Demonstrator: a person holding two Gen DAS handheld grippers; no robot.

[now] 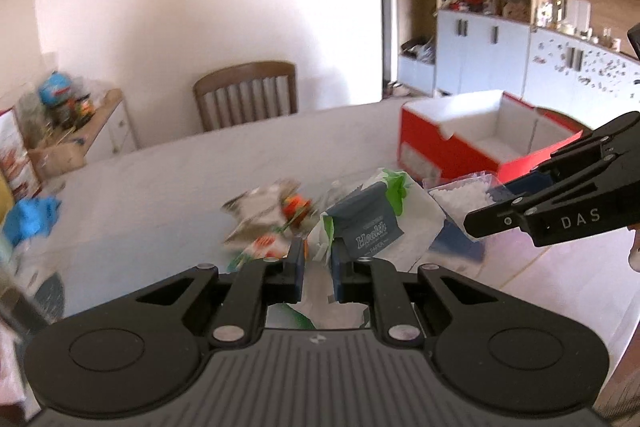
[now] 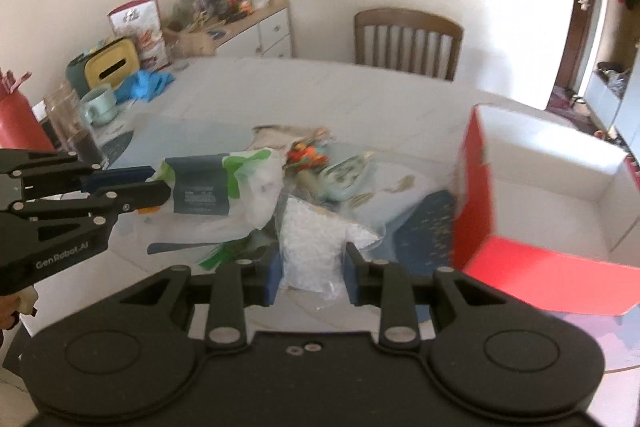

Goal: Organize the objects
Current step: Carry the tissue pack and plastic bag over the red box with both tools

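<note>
The left gripper (image 1: 318,267) points forward and somewhat downward, its jaws drawn close — the blue pads (image 1: 298,273) pinch thin white plastic of a tissue pack (image 1: 372,223) that hangs just ahead of them. The right gripper (image 2: 312,277) tilts down more steeply, its pads (image 2: 274,279) pressed on either side of a clear bag of white pellets (image 2: 312,239). Each gripper appears side-on in the other's view — the two are level and near each other.

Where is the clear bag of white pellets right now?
The clear plastic bag of white pellets is pinched in the right hand-held gripper, between the white tissue pack with the blue label and the open red cardboard box.
</note>
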